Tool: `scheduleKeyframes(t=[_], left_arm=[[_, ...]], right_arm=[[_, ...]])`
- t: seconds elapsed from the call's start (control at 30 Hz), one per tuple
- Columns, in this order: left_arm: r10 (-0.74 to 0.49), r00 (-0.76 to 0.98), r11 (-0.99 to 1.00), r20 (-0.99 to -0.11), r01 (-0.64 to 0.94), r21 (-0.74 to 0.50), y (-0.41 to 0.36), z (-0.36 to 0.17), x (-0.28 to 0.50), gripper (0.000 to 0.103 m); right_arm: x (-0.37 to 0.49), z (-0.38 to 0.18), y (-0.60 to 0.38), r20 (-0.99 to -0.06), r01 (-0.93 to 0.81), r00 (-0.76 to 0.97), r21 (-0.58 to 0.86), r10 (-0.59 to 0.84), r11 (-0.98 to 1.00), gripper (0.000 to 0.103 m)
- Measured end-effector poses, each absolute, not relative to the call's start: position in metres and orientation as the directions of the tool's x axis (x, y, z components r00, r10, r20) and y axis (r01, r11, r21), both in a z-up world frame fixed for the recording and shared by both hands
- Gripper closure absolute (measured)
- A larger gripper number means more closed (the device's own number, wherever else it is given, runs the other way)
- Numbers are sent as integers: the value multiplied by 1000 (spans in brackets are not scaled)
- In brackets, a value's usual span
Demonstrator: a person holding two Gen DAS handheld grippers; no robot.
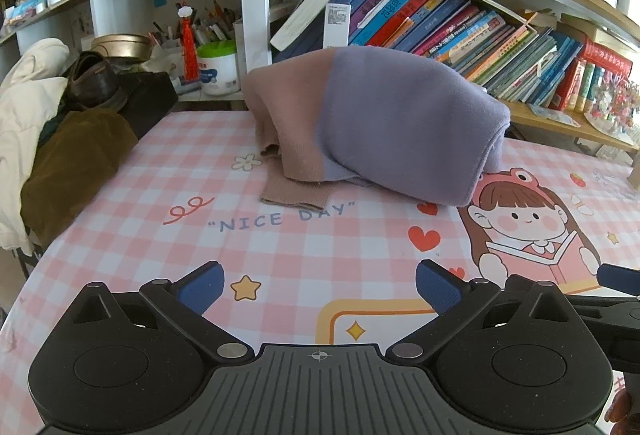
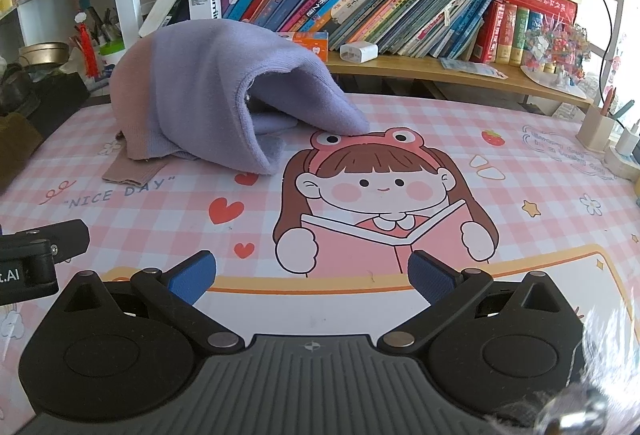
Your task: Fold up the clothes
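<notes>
Sweater (image 1: 384, 119), purple and dusty pink, lies in a folded bundle at the far side of the tabletop (image 1: 280, 247), near the bookshelf (image 2: 400, 71). One ribbed cuff (image 1: 294, 191) sticks out underneath. Left tongs (image 1: 318, 289) and right tongs (image 2: 310, 279) both spread wide, empty, well apart from it. Folding looks mostly complete; cuff untucked.

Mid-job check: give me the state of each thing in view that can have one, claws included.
Left claw: open, empty, over the tablecloth.
Right claw: open, empty.
Sweater: folded into a loose bundle, lying on the tablecloth, one ribbed cuff sticking out flat.
Books: leaning on the shelf behind.
</notes>
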State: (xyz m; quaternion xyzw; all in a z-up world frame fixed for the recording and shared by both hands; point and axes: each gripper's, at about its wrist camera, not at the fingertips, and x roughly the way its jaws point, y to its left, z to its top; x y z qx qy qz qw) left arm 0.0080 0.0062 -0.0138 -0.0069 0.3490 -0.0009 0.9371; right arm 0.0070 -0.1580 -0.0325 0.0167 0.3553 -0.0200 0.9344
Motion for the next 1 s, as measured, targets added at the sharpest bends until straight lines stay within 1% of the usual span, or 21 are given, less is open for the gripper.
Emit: scheduleKeyframes(t=[0.27,0.4,0.73,1.0], left_arm=[[-22,756,1000,-654,10,-22,6,-13,7,0],[-21,758,1000,-651,12,-18,5,-13,7,0],[-17,747,1000,-664,6,-18,7,-16,10,0],[-38,757,999,-653,15,-41,9,-16,10,0]], right_arm=[[5,-32,-158,-664,52,747,24,-23,998,0],[4,-31,-157,-666,78,743,-11,-66,997,0],[4,-32,-155,-670,58,741,4,-40,998,0],[5,-32,-157,-668,55,744,35,-17,998,0]])
